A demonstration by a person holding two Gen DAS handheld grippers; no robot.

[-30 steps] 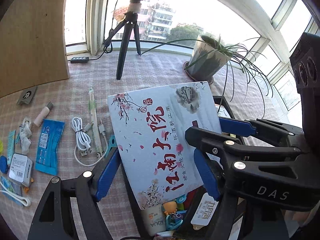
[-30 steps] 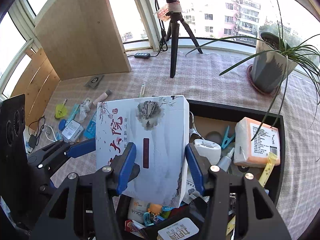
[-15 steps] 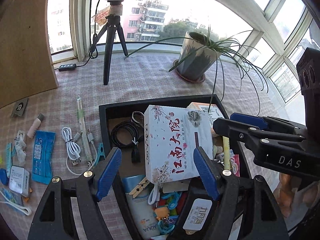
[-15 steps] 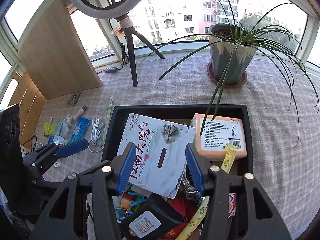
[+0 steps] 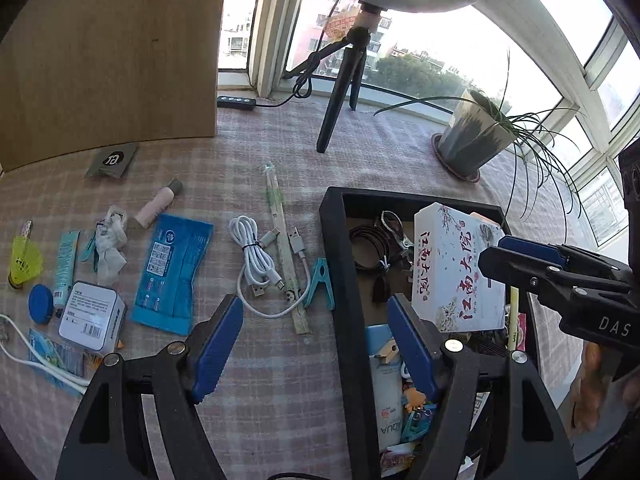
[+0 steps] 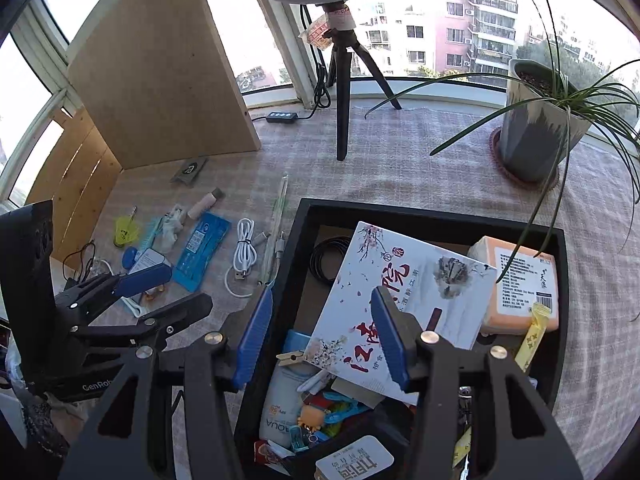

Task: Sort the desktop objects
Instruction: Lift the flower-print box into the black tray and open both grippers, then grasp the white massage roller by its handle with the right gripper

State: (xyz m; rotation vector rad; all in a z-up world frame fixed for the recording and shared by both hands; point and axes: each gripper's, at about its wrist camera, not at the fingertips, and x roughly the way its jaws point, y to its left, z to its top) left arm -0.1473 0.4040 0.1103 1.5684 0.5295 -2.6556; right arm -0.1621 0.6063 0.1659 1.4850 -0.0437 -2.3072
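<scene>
**Desk:** Left wrist view first. What's in hand?

**Operator:** I have the left gripper (image 5: 316, 340) hanging over the bench (image 5: 280, 392), its fingers (image 5: 216, 340) spread wide with nothing between them but checked cloth. The black tray (image 5: 340, 280) is my landmark: the white flowered box (image 5: 456, 268) lies inside it, tilted against the clutter. Left of the tray, loose on the cloth: a teal clip (image 5: 320, 284) just beside its wall, a white cable (image 5: 256, 264) further left, a blue packet (image 5: 172, 268) beyond that.

**Desk:** And the right wrist view?

**Operator:** The right gripper (image 6: 320, 340) hovers above the tray (image 6: 296, 248), fingers (image 6: 388, 340) parted and empty. One crosses in front of the box (image 6: 400, 300), but nothing is pinched. The box rests on the tray's contents, beside an orange pack (image 6: 520, 284) at the tray's far right corner.

**Desk:** So which step?

**Operator:** I judge the box as placed and let go; the step in hand is picking the next stray item. That calls for lowering my left fingers onto something left of the tray, likely the clip or cable, and closing squarely so it doesn't slide on the cloth.
</scene>
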